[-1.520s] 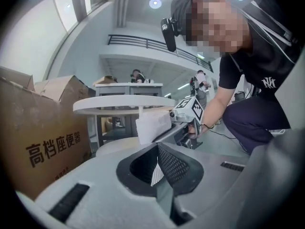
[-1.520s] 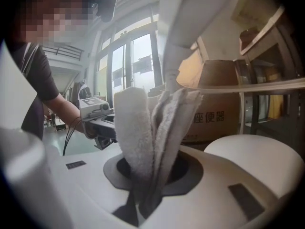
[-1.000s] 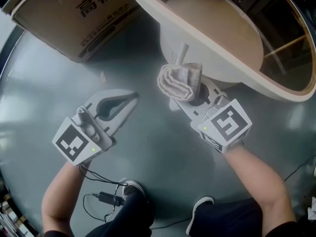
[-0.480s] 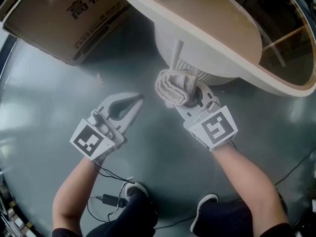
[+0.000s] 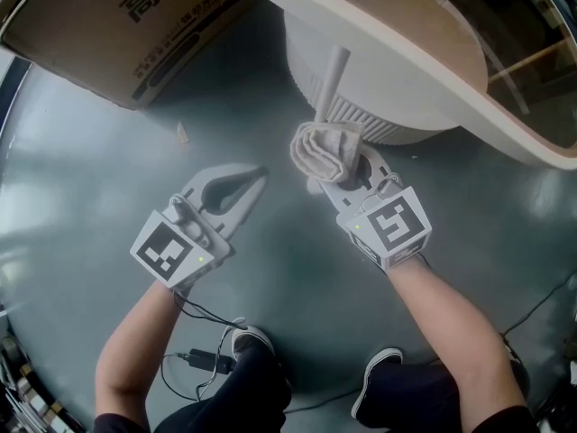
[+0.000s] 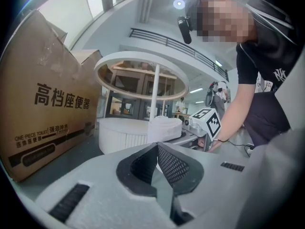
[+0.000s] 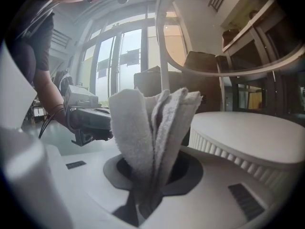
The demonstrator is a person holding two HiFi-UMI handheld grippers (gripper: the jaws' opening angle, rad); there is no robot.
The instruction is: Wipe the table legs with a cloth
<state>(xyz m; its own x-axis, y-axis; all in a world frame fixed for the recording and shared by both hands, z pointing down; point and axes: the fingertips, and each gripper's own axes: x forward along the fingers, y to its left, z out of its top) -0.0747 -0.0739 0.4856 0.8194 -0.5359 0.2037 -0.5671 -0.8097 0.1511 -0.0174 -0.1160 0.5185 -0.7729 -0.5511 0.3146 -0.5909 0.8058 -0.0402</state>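
A thin white table leg (image 5: 332,81) rises from a round ribbed white base (image 5: 397,106) to the oval tabletop rim (image 5: 424,57). My right gripper (image 5: 337,168) is shut on a folded grey-white cloth (image 5: 325,152), which sits just in front of the leg's foot. In the right gripper view the cloth (image 7: 151,128) stands up between the jaws, with the leg (image 7: 163,56) behind it and the base (image 7: 252,132) to the right. My left gripper (image 5: 256,176) hovers to the left over the floor, shut and holding nothing. It faces the leg (image 6: 155,97) and the cloth (image 6: 164,127).
A large cardboard box (image 5: 126,21) with printed characters lies at the back left on the grey floor (image 5: 81,179). A cable and small adapter (image 5: 200,361) lie near the person's shoes. Shelving (image 5: 532,61) shows beyond the tabletop.
The left gripper has moved a little to the right, toward the right gripper. The right gripper keeps the cloth by the foot of the leg; the view has shifted slightly.
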